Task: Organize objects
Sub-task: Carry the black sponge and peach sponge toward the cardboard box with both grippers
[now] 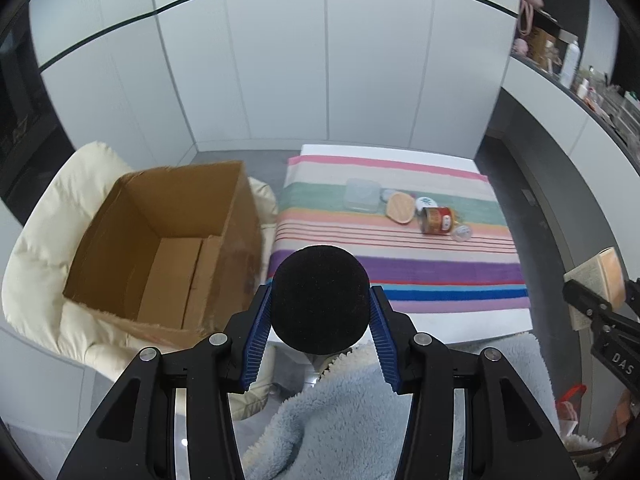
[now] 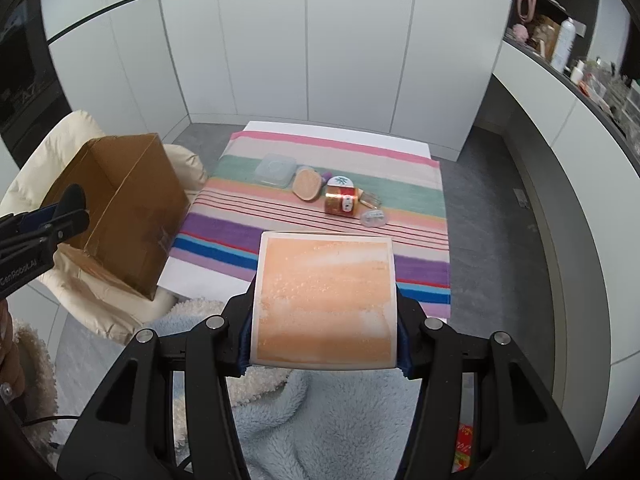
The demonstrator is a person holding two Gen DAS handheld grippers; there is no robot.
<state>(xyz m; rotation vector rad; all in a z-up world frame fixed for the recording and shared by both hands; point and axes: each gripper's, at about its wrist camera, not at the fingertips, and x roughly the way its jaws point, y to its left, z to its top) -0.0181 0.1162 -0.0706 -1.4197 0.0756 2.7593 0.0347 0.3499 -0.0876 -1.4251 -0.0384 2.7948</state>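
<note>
My left gripper (image 1: pixel 320 312) is shut on a black foam ball (image 1: pixel 320 298), held above the near edge of the table, right of the open cardboard box (image 1: pixel 168 240). My right gripper (image 2: pixel 326 336) is shut on an orange-covered book (image 2: pixel 326 300) with a white border, held above the table's near edge. The book and right gripper show at the right edge of the left wrist view (image 1: pixel 600 284). On the striped cloth (image 2: pixel 320 236) lie a clear plastic container (image 2: pixel 275 170), a wooden oval lid (image 2: pixel 307 184), a red and gold can (image 2: pixel 341 200) on its side, and a small clear cap (image 2: pixel 374 218).
The box rests on a cream padded chair (image 1: pixel 36 248) left of the table. A light blue fleece (image 2: pixel 320 420) lies below both grippers. White cabinet doors stand behind the table. A counter with bottles (image 2: pixel 564 44) and clutter runs along the right.
</note>
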